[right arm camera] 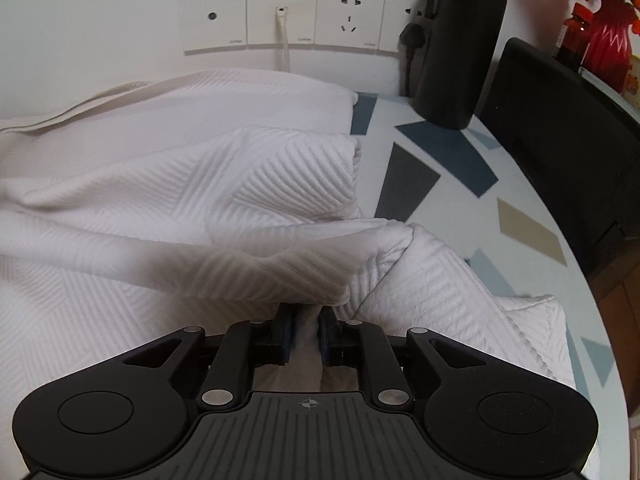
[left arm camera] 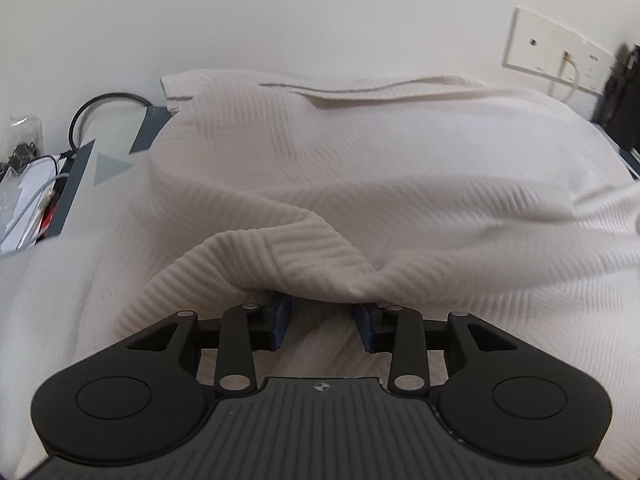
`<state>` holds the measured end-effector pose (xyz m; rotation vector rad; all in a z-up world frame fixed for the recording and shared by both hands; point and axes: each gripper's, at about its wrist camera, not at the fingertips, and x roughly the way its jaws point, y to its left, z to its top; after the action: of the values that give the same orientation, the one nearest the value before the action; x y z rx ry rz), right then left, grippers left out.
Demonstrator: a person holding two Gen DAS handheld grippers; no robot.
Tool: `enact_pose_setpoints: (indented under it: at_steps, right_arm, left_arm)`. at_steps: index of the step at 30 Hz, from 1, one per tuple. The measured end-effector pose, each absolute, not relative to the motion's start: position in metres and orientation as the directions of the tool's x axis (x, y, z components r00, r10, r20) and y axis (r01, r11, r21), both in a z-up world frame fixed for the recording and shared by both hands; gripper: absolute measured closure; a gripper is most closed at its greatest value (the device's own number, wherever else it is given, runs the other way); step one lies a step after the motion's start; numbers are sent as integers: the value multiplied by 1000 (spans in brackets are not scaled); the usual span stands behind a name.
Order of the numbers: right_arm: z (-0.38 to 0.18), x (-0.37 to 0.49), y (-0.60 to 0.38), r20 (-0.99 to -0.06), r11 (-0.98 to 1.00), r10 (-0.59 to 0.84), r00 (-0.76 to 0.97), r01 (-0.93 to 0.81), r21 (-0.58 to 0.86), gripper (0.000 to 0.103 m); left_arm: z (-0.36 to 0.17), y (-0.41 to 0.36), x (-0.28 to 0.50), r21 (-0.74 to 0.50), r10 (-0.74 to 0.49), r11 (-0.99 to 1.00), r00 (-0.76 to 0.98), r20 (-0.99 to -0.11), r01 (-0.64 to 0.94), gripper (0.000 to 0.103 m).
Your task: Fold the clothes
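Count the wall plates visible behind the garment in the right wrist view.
4: a blank-looking plate at left, one with a white cable, a socket plate, and a fourth partly hidden behind the black bottle. More may be hidden.

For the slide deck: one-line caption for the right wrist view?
Right gripper shut on a fold of white ribbed garment over the patterned table, black bottle by the wall sockets.

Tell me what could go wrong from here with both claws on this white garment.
The left claw looks open, with the white garment only draped over its pads, so that side may drop. The right claw pinches a bunched fold and may drag extra layers. The black bottle stands near the cloth; a wide swing could tip it.
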<state>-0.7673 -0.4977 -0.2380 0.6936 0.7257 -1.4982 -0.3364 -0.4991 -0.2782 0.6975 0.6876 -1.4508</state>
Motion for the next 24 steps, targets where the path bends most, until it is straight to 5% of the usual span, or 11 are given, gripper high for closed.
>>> enact_pose_setpoints:
  at_steps: [3, 5, 8, 17, 24]
  right_arm:
    - [-236, -773, -500, -783, -53, -619, -62, 998, -38, 67]
    - [-230, -779, -491, -768, -62, -638, -55, 998, -20, 52]
    - [-218, -790, -462, -729, -48, -685, -24, 999, 12, 41]
    - [-215, -795, -376, -740, -71, -673, 22, 993, 93, 37]
    - [-229, -767, -345, -775, -83, -632, 14, 993, 86, 37]
  left_arm:
    - [-276, -502, -338, 6, -615, -9, -1, -788, 1000, 60]
    - [-269, -490, -334, -5, -607, -46, -32, -794, 999, 32]
    - [-251, -450, -323, -64, -638, -82, -102, -763, 995, 31]
    - [-212, -296, -264, -316, -753, 48, -174, -635, 947, 21]
    - [-239, -231, -221, -504, -749, 234, -177, -639, 831, 21]
